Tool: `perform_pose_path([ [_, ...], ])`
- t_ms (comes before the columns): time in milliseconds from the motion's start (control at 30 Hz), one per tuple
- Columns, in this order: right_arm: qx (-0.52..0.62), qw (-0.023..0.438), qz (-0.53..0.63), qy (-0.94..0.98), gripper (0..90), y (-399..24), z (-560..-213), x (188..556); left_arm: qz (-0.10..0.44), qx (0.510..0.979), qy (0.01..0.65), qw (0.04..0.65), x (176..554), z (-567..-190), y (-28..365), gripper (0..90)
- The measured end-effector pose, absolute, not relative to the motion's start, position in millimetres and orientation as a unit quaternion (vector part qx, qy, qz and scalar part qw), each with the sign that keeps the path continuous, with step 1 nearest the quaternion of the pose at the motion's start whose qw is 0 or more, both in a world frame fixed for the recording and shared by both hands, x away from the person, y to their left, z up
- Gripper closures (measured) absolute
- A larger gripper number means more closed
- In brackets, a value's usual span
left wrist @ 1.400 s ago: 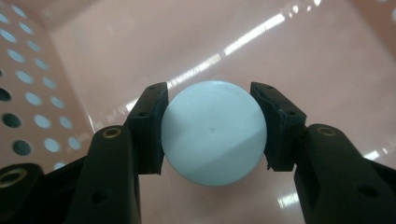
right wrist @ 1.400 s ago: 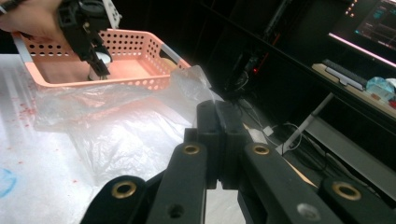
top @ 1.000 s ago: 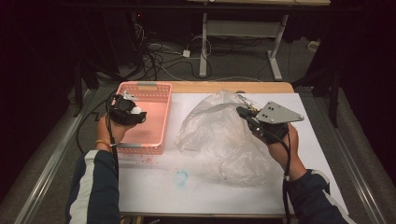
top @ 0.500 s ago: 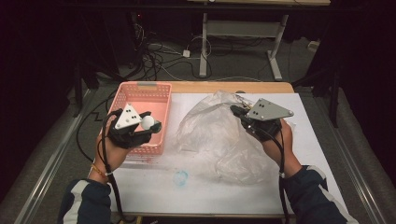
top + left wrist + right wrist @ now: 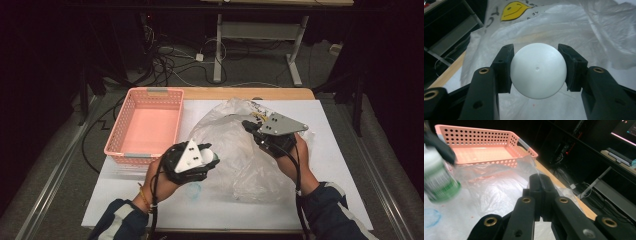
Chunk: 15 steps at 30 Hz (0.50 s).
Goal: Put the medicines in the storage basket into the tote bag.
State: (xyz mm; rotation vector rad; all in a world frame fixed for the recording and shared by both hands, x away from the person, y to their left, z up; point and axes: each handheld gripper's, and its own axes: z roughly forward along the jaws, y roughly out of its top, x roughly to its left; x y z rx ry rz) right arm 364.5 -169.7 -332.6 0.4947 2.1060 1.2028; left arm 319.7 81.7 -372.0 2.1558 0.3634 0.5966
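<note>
- A table (image 5: pixel 345 200) covered with a white sheet is seen from above, with dark floor and cables beyond its far edge.
- A crumpled clear plastic bag (image 5: pixel 235 150) lies across the middle of the table, reaching toward the far edge. A yellow smiling face (image 5: pixel 514 10) and dark lettering are printed on it; the letters are too cropped and creased to be read.
- An empty pink perforated basket (image 5: pixel 146 125) stands at the far left corner, just beside the bag.
- The left gripper (image 5: pixel 202 159) has been carried from over the basket to the bag's left side since a second ago. The item is judged to be on its way from basket to bag.
- The right gripper (image 5: pixel 248 125) is kept near the far edge, its jaws pressed together on a fold of the bag's film (image 5: pixel 534 167), apparently holding the mouth up.
- A white-capped bottle (image 5: pixel 538 70) is pinched between the left gripper's pads, cap toward the camera, over the bag. Its green-and-white label (image 5: pixel 440 185) is too blurred to be read.
- A faint blue smudge (image 5: pixel 194 190) marks the sheet near the front edge.
</note>
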Motion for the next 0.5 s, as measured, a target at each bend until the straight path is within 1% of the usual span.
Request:
perform_pose_path([
  [67, 0.191, 0.317, 0.465, 0.805, 90.0, -170, -336, 363, 0.230, 0.863, 0.144, 0.425, 326, -380, 70, 47.9],
  [300, 0.197, 0.307, 0.452, 0.814, 90.0, -174, -350, 364, 0.208, 0.866, 0.158, 0.426, 349, -411, 35, 47.9],
  [367, 0.199, 0.303, 0.451, 0.816, 90.0, -175, -352, 365, 0.210, 0.866, 0.162, 0.425, 355, -420, 27, 47.9],
  [433, 0.203, 0.304, 0.451, 0.814, 90.0, -175, -353, 366, 0.194, 0.865, 0.172, 0.430, 363, -428, 21, 47.9],
  [500, 0.204, 0.305, 0.449, 0.815, 90.0, -175, -353, 366, 0.194, 0.866, 0.175, 0.427, 365, -432, 18, 47.8],
])
